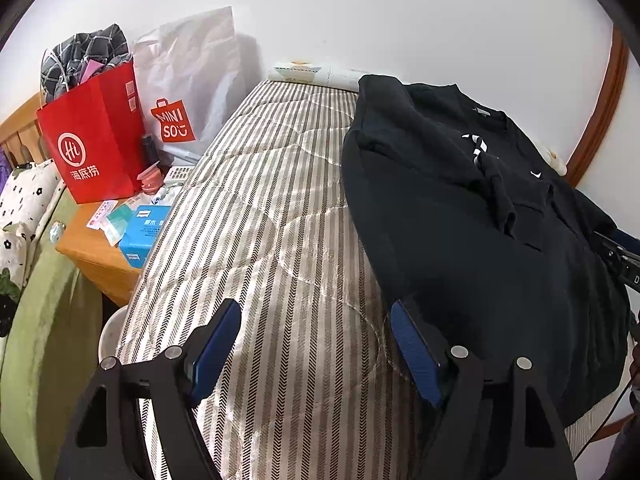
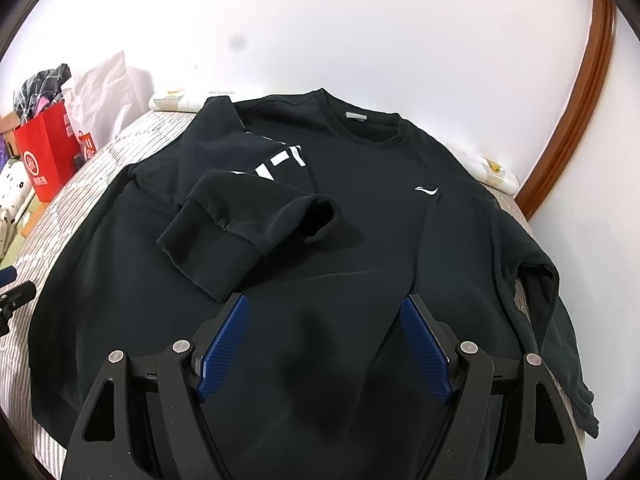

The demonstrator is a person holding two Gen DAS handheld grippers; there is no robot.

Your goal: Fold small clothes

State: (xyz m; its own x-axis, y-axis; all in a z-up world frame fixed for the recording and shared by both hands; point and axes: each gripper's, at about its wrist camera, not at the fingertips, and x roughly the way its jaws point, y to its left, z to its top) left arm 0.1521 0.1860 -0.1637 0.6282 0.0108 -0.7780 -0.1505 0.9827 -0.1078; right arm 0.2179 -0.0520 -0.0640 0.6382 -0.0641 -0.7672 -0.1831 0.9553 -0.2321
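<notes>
Left gripper: black plastic frame with triangular cut-outs, round silver pins at the joints, two fingers faced with ribbed blue pads. Right gripper: same build, black frame, silver pins, ribbed blue pads.

A black sweatshirt lies face up and spread flat, directly ahead of and beneath the spread fingers in the right wrist view. Neck opening faces away from the fingertips; a grey label shows inside the collar, a small white logo on the chest. One sleeve is folded across the chest, its ribbed cuff just beyond the left-hand finger. The other sleeve lies along the body's edge, outside the right-hand finger.
</notes>
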